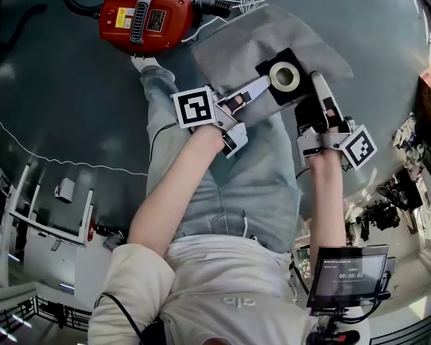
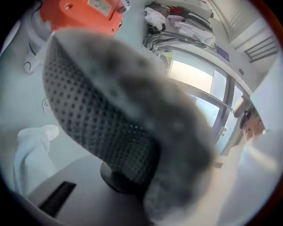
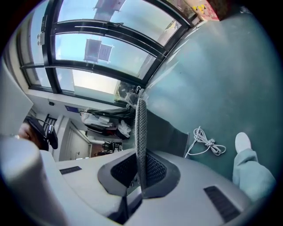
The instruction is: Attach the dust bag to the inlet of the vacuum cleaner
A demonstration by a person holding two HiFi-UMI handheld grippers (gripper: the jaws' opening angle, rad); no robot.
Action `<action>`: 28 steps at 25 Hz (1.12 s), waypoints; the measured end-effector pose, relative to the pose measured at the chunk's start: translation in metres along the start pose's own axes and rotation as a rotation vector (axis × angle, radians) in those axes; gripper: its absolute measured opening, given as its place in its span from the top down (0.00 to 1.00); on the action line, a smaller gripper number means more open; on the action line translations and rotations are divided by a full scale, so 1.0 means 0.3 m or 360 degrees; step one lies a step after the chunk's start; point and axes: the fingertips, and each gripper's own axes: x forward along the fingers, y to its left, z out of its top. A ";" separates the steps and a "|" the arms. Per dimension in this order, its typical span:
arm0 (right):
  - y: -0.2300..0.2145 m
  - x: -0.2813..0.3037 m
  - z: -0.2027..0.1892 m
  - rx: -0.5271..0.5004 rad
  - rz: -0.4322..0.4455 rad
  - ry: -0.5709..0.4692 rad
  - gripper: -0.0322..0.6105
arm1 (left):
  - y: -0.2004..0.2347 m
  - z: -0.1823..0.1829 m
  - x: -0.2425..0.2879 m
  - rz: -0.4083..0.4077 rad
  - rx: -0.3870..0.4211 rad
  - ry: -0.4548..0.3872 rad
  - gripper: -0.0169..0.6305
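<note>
The left gripper (image 1: 264, 82) is clamping the dust bag (image 1: 232, 47) at nine o'clock of its white ring (image 1: 284, 76). The right gripper (image 1: 315, 79) is clamping it at three o'clock. The vacuum cleaner (image 1: 145, 20) is lying at ten o'clock from the bag.

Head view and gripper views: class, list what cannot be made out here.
1. Inlet of the red vacuum cleaner: cut off by the head view's top edge.
2. Fingers of the left gripper: one hidden behind the blurred grey dust bag, left gripper view.
3. Print on the vacuum's yellow label: too small.

Teal floor (image 1: 67, 101) — tall, bright windows (image 3: 95, 81).
</note>
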 end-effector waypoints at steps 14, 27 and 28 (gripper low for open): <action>0.194 0.218 0.316 -0.0301 0.0045 0.0200 0.92 | -0.233 0.180 0.207 0.0113 0.0137 -0.0395 0.91; 0.367 0.346 0.399 -0.0342 0.0115 0.0274 0.92 | -0.364 0.243 0.269 -0.0097 -0.0059 -0.0730 0.91; 0.385 0.352 0.392 -0.0370 0.0110 0.0296 0.92 | -0.359 0.237 0.273 -0.0135 -0.0103 -0.0760 0.91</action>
